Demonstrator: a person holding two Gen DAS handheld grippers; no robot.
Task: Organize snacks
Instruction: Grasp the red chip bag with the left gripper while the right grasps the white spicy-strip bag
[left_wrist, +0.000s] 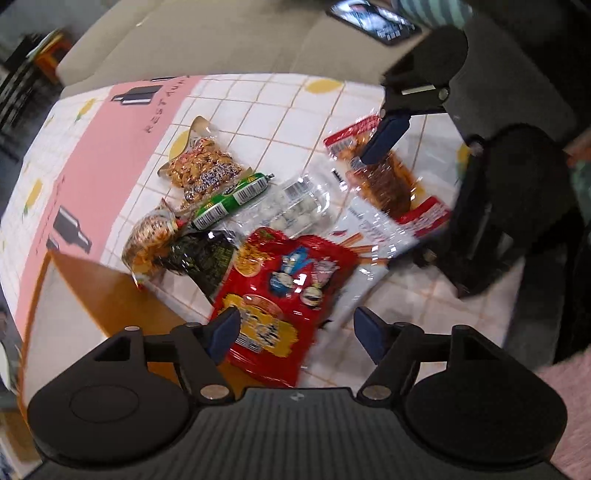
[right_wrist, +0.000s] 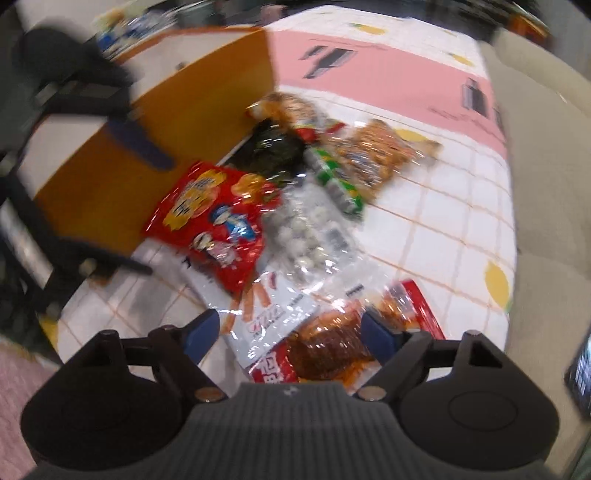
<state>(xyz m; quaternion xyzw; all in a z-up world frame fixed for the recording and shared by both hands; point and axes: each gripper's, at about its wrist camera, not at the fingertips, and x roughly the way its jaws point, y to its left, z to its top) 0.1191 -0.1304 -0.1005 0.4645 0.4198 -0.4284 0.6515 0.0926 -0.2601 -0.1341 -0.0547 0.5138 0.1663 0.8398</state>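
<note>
A heap of snack packs lies on a tiled tablecloth (left_wrist: 258, 99). A big red chip bag (left_wrist: 284, 291) lies nearest my left gripper (left_wrist: 293, 330), which is open just above its near end. The red bag also shows in the right wrist view (right_wrist: 210, 218). My right gripper (right_wrist: 290, 332) is open over a red-edged pack of brown snacks (right_wrist: 325, 350), which shows in the left wrist view too (left_wrist: 388, 177). A white stick-snack pack (right_wrist: 266, 306), a clear bag of white balls (left_wrist: 295, 210), a green tube (left_wrist: 229, 199) and a nut bag (left_wrist: 199, 166) lie between.
An orange box with a white inside (left_wrist: 92, 306) stands at the table's left, next to the heap. A dark seaweed pack (left_wrist: 199, 254) and a gold-wrapped snack (left_wrist: 151, 236) lie against it. A beige sofa (left_wrist: 221, 40) with a phone (left_wrist: 373, 18) is behind the table.
</note>
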